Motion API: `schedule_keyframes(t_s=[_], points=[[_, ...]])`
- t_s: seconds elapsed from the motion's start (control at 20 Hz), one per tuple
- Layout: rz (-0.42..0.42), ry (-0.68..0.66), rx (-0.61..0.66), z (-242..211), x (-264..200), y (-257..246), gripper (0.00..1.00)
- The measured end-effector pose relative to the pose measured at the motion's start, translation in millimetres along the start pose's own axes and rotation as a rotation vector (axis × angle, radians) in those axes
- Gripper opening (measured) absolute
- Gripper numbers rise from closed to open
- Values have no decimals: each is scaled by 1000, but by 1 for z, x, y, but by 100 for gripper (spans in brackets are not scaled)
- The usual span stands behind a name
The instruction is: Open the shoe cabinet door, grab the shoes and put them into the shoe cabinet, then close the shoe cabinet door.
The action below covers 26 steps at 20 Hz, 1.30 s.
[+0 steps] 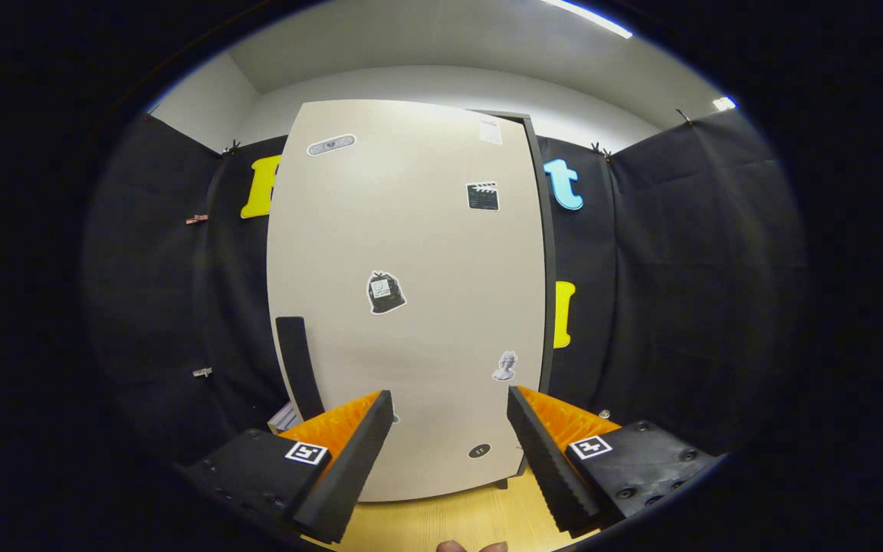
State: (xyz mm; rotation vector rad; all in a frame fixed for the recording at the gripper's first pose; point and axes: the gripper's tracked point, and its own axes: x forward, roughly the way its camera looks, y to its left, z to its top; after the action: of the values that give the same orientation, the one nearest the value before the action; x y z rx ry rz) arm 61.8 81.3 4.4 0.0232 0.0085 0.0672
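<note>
The shoe cabinet (411, 307) stands upright on a pale wooden floor (441, 525), its beige stickered door (403, 253) closed, dark handle (297, 364) at its left edge. Black cloth walls the booth under a white ceiling (441, 46). The gripper (449, 410) fingers spread wide, holding nothing, just before the door.

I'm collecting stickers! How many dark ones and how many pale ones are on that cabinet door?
Dark stickers: 3 (clapperboard, bag, round dot)
Pale stickers: 3 (oval, label, bust)
Total: 6, on the shoe cabinet door; the gripper hangs open before it.
</note>
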Motion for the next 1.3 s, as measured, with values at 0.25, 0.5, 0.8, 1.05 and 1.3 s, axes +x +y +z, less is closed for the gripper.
schedule_keyframes(t_s=[0.25, 0.5, 0.8, 1.05, 1.3], points=[[-1, -2, -37, -2, 1, 0, 98], [-2, -15, -49, 0, 2, -3, 97], [-13, -24, -34, 5, -2, -11, 97], [-10, -22, -41, 3, -2, -11, 97], [-4, -18, -38, 2, -4, -11, 97]])
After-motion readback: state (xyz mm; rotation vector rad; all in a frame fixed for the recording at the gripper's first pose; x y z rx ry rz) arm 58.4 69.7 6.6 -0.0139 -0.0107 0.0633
